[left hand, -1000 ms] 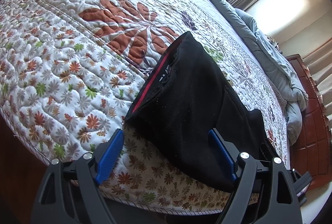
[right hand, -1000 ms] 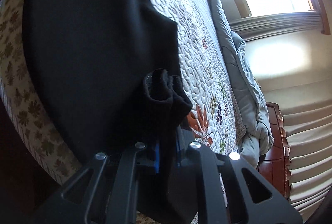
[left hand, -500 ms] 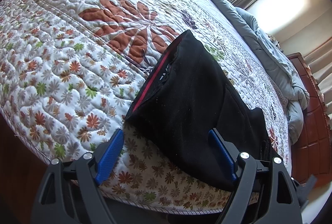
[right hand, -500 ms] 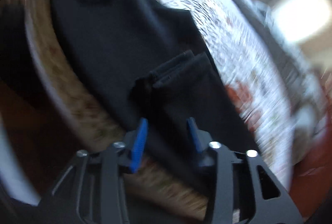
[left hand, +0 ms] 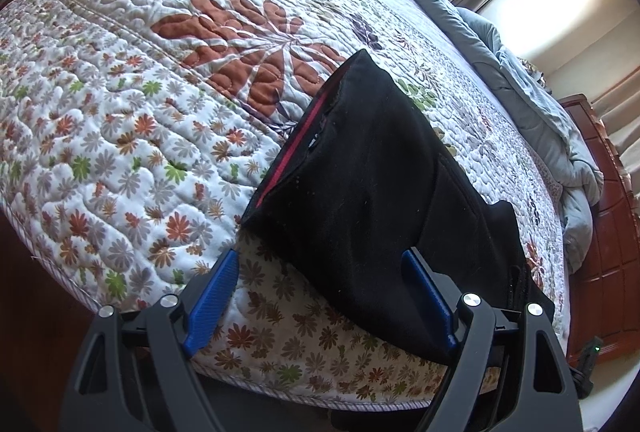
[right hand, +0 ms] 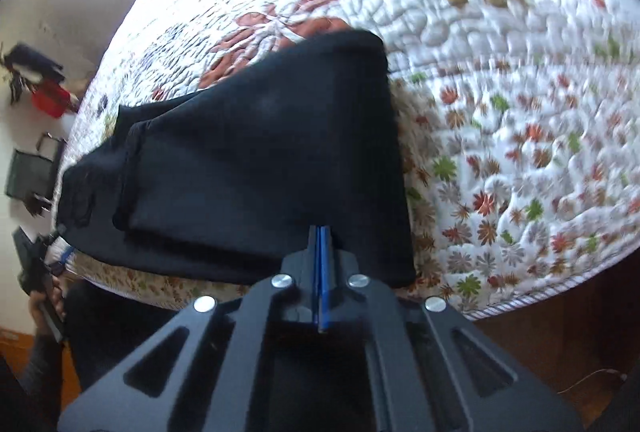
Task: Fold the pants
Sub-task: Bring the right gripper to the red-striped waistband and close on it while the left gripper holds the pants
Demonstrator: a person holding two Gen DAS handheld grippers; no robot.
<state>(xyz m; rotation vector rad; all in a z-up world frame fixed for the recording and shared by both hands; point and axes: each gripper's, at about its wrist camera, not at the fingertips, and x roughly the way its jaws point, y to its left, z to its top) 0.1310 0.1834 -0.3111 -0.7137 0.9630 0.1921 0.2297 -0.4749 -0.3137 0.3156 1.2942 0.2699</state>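
Observation:
Black pants (left hand: 360, 171), folded over with a red waistband lining showing, lie near the front edge of the bed's floral quilt (left hand: 140, 91). My left gripper (left hand: 320, 256) hovers wide open over their near corner; its blue pads (left hand: 216, 292) stand clear of the cloth. The right wrist view is blurred. It shows the pants (right hand: 260, 159) from the other side, the folded legs stacked on top. My right gripper (right hand: 322, 232) is shut above their near edge, blue pads together, with no cloth seen between them. A hand (right hand: 44, 308) holds the left gripper (right hand: 32, 264) at that view's left edge.
A grey-blue duvet (left hand: 520, 91) is bunched along the far side of the bed, with red-brown wooden furniture (left hand: 608, 232) beyond it. The right wrist view shows a red object (right hand: 52, 99) and a dark frame (right hand: 28, 175) by the wall. Dark floor lies below the bed edge.
The right gripper let go of the pant cuff, opened and shut again, then swung and rolled round to face the pants from the other side. The left gripper stayed still.

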